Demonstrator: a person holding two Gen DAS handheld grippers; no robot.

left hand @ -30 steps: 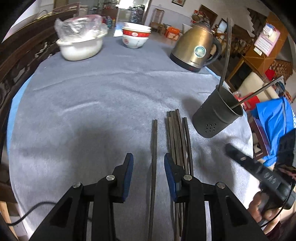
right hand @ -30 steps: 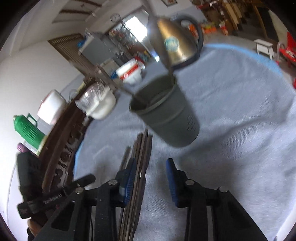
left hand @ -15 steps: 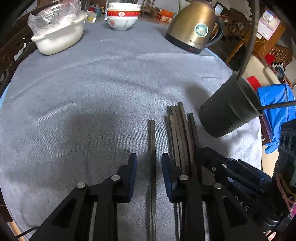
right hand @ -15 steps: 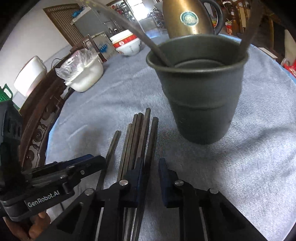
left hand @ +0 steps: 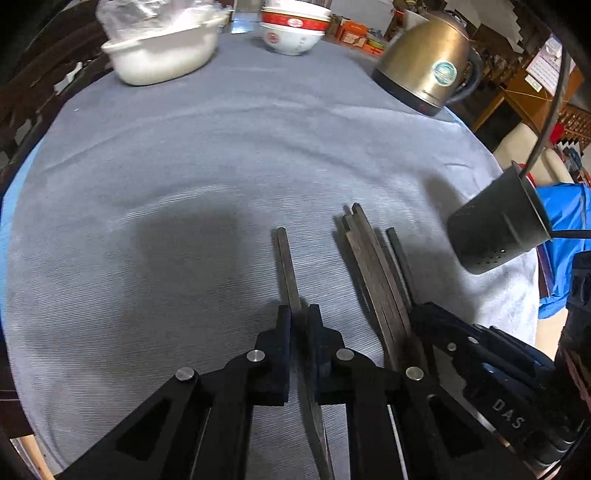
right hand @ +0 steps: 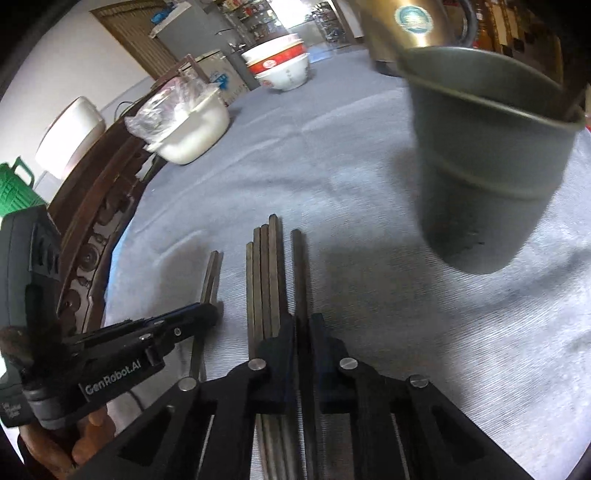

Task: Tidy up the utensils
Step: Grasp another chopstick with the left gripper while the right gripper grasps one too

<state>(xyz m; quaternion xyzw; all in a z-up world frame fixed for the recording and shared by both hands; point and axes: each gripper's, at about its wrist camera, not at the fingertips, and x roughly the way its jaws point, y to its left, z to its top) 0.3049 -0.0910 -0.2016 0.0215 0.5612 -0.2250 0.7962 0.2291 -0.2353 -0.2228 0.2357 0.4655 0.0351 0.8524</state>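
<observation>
On grey cloth, dark slender chopsticks (left hand: 373, 266)

I am looking at a lived-in home dining room. A round table (left hand: 221, 155) under a grey cloth carries stacked red-and-white bowls (left hand: 291, 29) and a covered white dish (left hand: 162, 55) at its far edge, a brass electric kettle (left hand: 424, 70) at its far right edge. Carved wooden chairs (right hand: 96, 221) and cluttered shelves (left hand: 532, 74) surround it.

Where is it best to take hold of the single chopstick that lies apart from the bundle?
Grip the single chopstick across its thin width at its near part, coming from above. It lies flat on the cloth, clear of the bundle, so the pads fit either side. The left tool is shut on it this way.
</observation>
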